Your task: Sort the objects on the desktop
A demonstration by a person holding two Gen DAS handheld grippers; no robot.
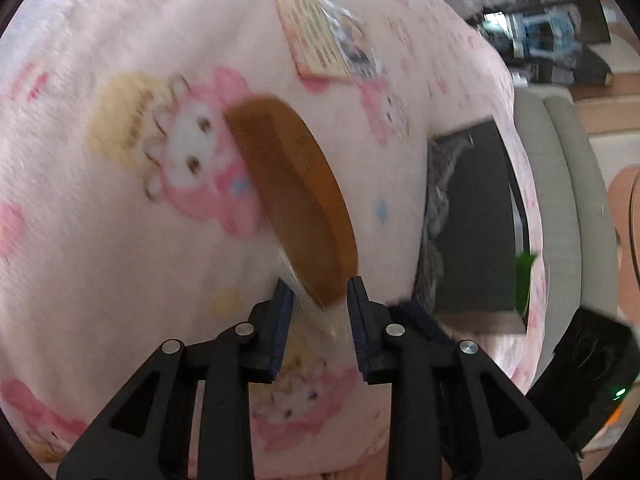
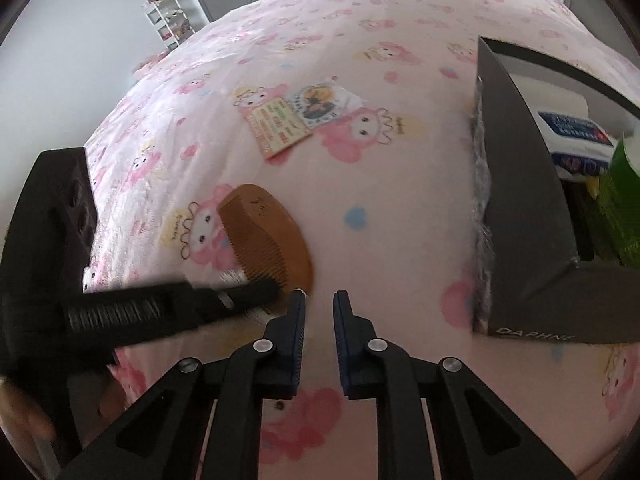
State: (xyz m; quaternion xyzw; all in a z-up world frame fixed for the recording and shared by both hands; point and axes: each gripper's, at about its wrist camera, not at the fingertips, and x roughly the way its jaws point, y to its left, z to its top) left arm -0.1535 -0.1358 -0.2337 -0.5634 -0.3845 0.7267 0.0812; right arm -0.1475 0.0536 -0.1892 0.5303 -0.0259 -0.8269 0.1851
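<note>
Left wrist view looks along the left gripper (image 1: 320, 292), whose jaws are spread with the near end of a brown wooden half-moon comb (image 1: 292, 196) between their tips; the frame is blurred, and I cannot tell whether the fingers touch the comb. The comb lies flat on a pink fleece blanket printed with cartoon rabbits (image 1: 120, 260) that covers the surface. Farther along the blanket lies a small pink printed card in a clear plastic sleeve (image 1: 324, 40), well apart from the comb. To the right stands a dark grey open cardboard box (image 1: 476, 216), with a green item showing at its far edge.

In the right wrist view the right gripper (image 2: 319, 300) hangs above the blanket (image 2: 400, 208) with its jaws apart and nothing between them. The left gripper (image 2: 256, 292) reaches in from the left, its tip at the near edge of the comb (image 2: 266, 232). The card (image 2: 298, 118) lies beyond the comb. The box (image 2: 524, 216), lettered DAPHNE on its near wall, stands to the right and holds a blue-and-white packet (image 2: 576, 140) and a green cylindrical container (image 2: 620, 200).
</note>
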